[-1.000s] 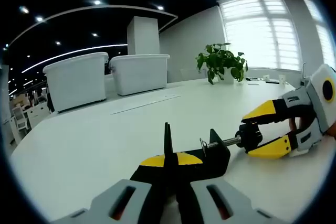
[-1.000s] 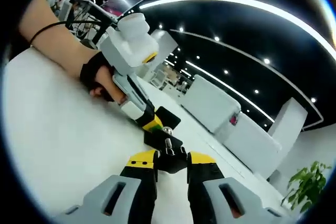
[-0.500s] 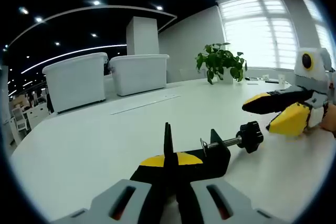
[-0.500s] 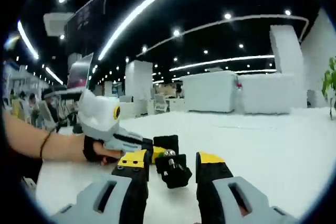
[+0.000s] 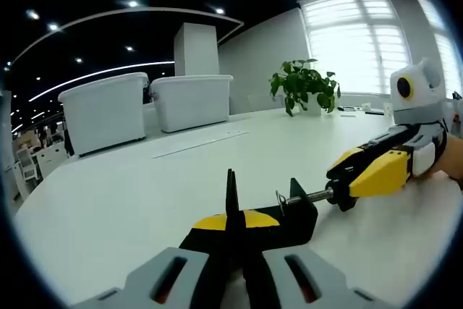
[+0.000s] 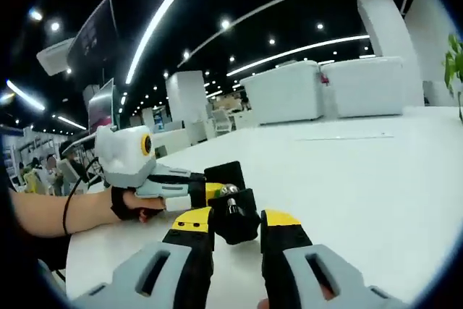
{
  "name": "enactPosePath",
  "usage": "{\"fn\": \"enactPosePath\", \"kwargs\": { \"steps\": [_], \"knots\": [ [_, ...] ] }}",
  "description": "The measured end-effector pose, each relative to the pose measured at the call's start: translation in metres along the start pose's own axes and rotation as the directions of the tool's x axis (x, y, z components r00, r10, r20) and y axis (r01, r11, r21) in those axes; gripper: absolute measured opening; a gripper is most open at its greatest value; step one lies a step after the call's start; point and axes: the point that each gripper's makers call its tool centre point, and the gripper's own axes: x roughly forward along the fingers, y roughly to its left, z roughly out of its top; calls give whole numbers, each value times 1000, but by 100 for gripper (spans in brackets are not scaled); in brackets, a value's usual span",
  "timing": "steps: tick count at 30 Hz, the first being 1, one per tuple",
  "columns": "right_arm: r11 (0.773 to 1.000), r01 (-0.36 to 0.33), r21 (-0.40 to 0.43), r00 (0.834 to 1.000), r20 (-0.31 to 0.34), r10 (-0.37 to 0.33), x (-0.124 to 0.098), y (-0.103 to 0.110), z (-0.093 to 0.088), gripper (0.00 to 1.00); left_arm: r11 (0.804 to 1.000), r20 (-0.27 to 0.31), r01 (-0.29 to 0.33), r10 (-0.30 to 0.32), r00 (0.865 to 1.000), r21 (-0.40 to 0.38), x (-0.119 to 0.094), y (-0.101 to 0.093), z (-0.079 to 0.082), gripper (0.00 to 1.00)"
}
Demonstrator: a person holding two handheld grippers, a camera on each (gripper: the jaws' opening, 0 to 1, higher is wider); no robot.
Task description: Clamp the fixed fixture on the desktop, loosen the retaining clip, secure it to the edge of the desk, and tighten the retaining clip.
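Two tools work one black clamp here. The left tool (image 5: 233,233), at the bottom centre of the left gripper view, has its jaws pressed together on the flat plate of the clamp (image 5: 278,215), pinning it to the white tabletop (image 5: 130,200). The right tool (image 6: 237,223), low in the middle of the right gripper view, has its yellow-tipped jaws set either side of the knob (image 6: 233,222) at the end of the clamp's screw (image 5: 309,196); they look closed on it, though the exact contact is hard to confirm.

The step in hand looks like loosening the screw. To do it well, the right tool should grip the knob squarely across its width and turn about the screw's own line, not lever it sideways. The left tool must hold the clamp firmly so it does not spin or skate on the smooth top. If the knob slips, regrip rather than squeeze at an angle.

Two white bins (image 5: 148,106) and a potted plant (image 5: 304,85) stand well apart toward the upper part of the left gripper view.
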Motion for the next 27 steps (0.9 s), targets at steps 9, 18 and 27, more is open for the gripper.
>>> {"fn": "enactPosePath", "kwargs": {
  "steps": [9, 18, 27],
  "knots": [
    [971, 27, -237, 997, 74, -9, -11, 18, 2, 24, 1000, 0, 0, 0, 1000, -1, 1, 1, 1, 6],
    [748, 98, -656, 994, 108, -35, 0, 15, 7, 23, 1000, -1, -5, 5, 1000, -4, -1, 1, 0, 6],
    [632, 123, -765, 992, 113, -56, 4, 16, 7, 23, 1000, -2, -10, 10, 1000, -6, 1, 4, 1, 6]
  ]
}}
